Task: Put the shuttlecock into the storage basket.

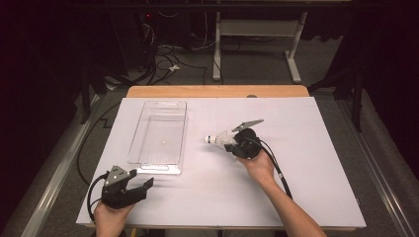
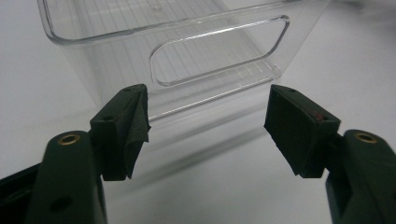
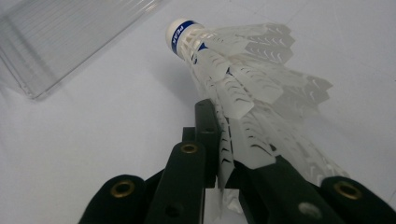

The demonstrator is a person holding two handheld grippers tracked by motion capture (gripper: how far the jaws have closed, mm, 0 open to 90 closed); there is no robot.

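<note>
A white plastic shuttlecock point(image 1: 218, 139) with a blue band round its cork point(image 3: 180, 33) is pinched by its skirt in my right gripper point(image 1: 232, 143), which is shut on it near the middle of the white table. In the right gripper view the jaws squeeze the skirt point(image 3: 252, 107) flat and the cork points away toward the clear bin. A clear plastic bin point(image 1: 160, 133) lies empty left of centre. My left gripper point(image 1: 141, 185) rests at the table's front left, open, with nothing between its pads point(image 2: 133, 128); the bin's handle end point(image 2: 219, 51) stands just beyond them.
The white sheet point(image 1: 306, 163) covers the table, with a wooden edge point(image 1: 217, 91) at the far side. Cables point(image 1: 276, 168) trail from both grippers. Beyond the table are a desk frame point(image 1: 291, 49) and floor cables point(image 1: 163, 61).
</note>
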